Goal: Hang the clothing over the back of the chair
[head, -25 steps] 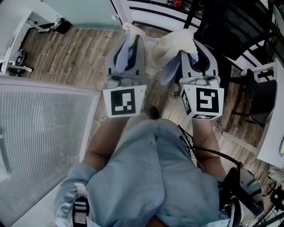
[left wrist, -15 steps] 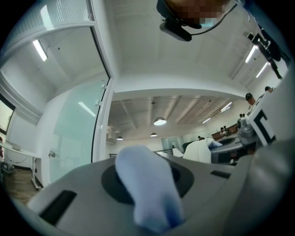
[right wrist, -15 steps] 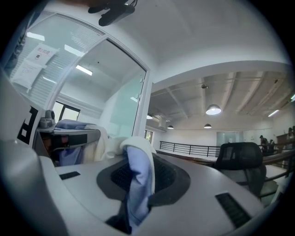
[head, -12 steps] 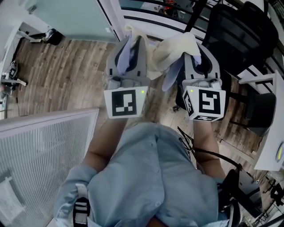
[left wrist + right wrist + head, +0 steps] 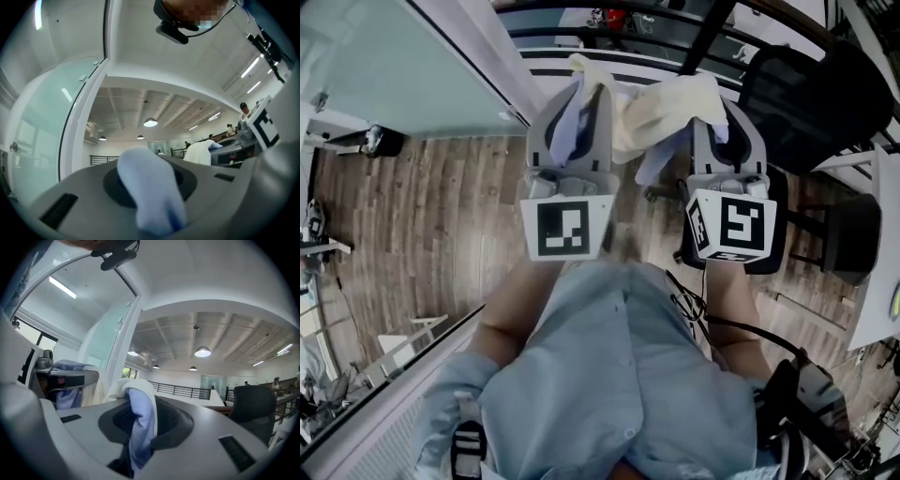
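A cream garment with a pale blue lining (image 5: pixel 652 112) stretches between my two grippers, held out in front of the person at chest height. My left gripper (image 5: pixel 581 98) is shut on one edge of it; the fold (image 5: pixel 150 197) fills the jaws in the left gripper view. At the right, my right gripper (image 5: pixel 712 103) is shut on the other edge, where the cloth (image 5: pixel 140 420) drapes over its jaw. A black office chair (image 5: pixel 811 98) stands ahead and to the right of the garment, and shows as a dark chair back (image 5: pixel 253 411) in the right gripper view.
A glass partition (image 5: pixel 384 75) with a white frame (image 5: pixel 478 47) runs ahead at the left. A black railing (image 5: pixel 609 14) crosses behind the garment. A second dark seat (image 5: pixel 853 230) and a white desk edge (image 5: pixel 877 281) sit at the right. Wood floor (image 5: pixel 422 216) lies below.
The person has moved forward with both grippers still holding the garment. The white ribbed surface at the left has slid out of view; the glass partition and black chair are nearer.
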